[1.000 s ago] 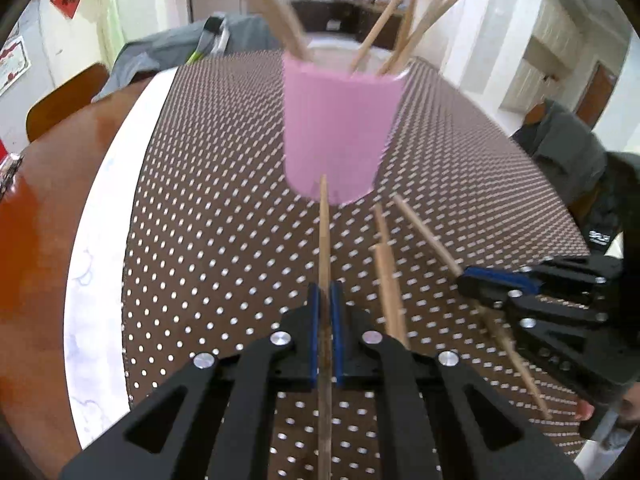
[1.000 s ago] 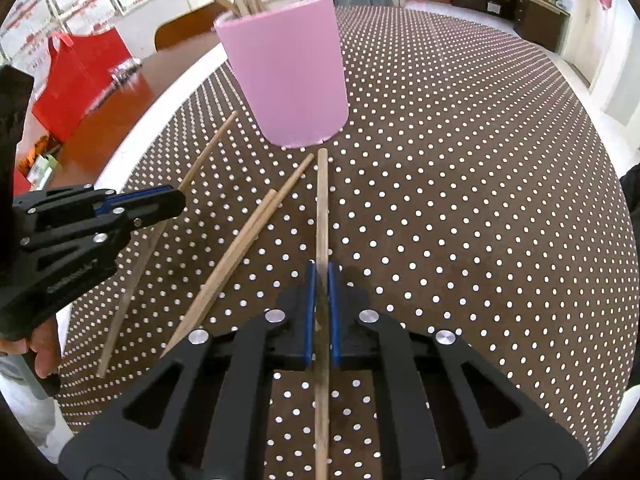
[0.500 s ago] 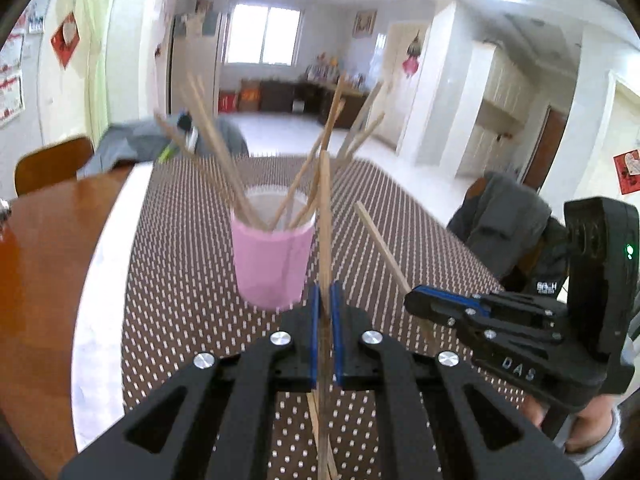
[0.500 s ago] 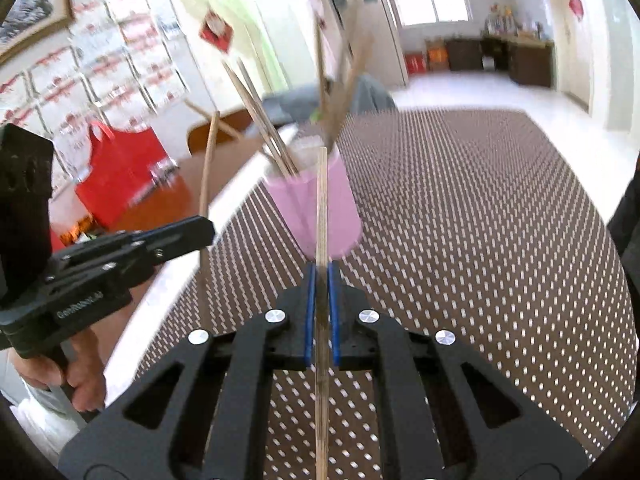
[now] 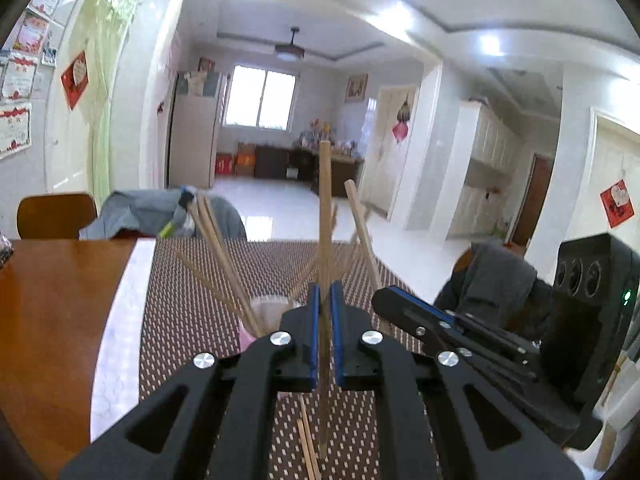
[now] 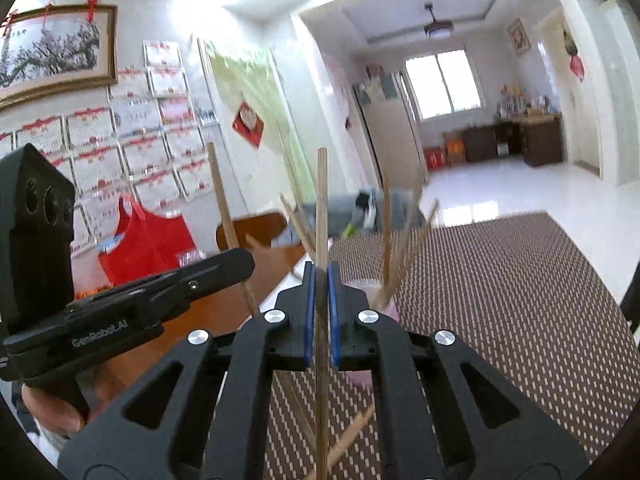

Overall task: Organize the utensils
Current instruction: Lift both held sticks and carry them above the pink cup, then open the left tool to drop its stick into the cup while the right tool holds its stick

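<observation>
My left gripper (image 5: 324, 300) is shut on a wooden chopstick (image 5: 324, 216) held upright above the table. My right gripper (image 6: 318, 280) is shut on another wooden chopstick (image 6: 321, 208), also upright. The pink cup (image 5: 266, 310) with several chopsticks in it stands just beyond and below both grippers; it also shows in the right wrist view (image 6: 370, 290). The right gripper (image 5: 404, 312) shows at the right of the left wrist view with its chopstick (image 5: 360, 224). The left gripper (image 6: 224, 268) shows at the left of the right wrist view. Loose chopsticks (image 5: 306, 444) lie on the cloth below.
The brown dotted tablecloth (image 6: 520, 300) covers the table, with bare wood (image 5: 56, 300) to the left. A red bag (image 6: 148, 240) stands on the table's far left. A chair with grey clothes (image 5: 148, 212) is behind the table, another (image 5: 500, 280) at the right.
Both grippers have lifted their chopsticks off the cloth and tilted them upright, rising above the pink cup, which now sits low in both views.
</observation>
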The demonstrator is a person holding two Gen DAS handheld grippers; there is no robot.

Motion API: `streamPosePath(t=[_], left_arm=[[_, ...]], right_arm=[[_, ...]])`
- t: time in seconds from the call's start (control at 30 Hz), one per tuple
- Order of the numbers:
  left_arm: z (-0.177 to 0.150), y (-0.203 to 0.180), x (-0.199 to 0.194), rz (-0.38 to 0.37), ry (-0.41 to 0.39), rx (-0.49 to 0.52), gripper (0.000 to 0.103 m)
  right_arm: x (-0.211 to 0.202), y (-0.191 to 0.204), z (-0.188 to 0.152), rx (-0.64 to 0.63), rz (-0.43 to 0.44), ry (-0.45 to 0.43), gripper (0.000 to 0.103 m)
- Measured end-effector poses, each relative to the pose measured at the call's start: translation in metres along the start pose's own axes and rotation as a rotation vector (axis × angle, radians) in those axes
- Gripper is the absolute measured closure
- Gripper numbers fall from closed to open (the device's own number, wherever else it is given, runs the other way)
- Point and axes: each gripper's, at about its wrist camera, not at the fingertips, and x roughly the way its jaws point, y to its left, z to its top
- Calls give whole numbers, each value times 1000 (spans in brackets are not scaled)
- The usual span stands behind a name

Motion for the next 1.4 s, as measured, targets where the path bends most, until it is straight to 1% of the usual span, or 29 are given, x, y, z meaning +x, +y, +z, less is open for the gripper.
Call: streamPosePath(t=[0.07,0.23,0.5,0.67,0.73,0.83,0.97,1.13,1.3,1.4], left_arm=[[9,1,-3,3,-37,0,97],[26,4,-3,23,-112,7,97],[47,14,7,44,-185,-4,97],[55,21,17,66,-220,-8,97],[56,22,22,67,-224,-11,97],[57,25,31,95,-222,2,97],[54,30,43,100,-200,5,97],[49,38,54,109,-173,-11,97],[46,40,63,101,-138,-17,97],[43,37,65,106,-134,-10,96]], right_arm=[[8,2,5,-8,-3,-49,96],[29,-1,15,-3,-13,-140,96],[58,-4,28,-3,-33,-265,96],[73,-4,28,-22,-25,-326,96],[77,-4,27,-28,-26,-344,96],[83,-4,25,-37,-34,-375,96],[91,-5,23,-50,-51,-395,96],[97,-6,21,-39,-57,-402,96],[99,-6,18,-51,-66,-396,96],[96,-5,18,-54,-68,-398,96]])
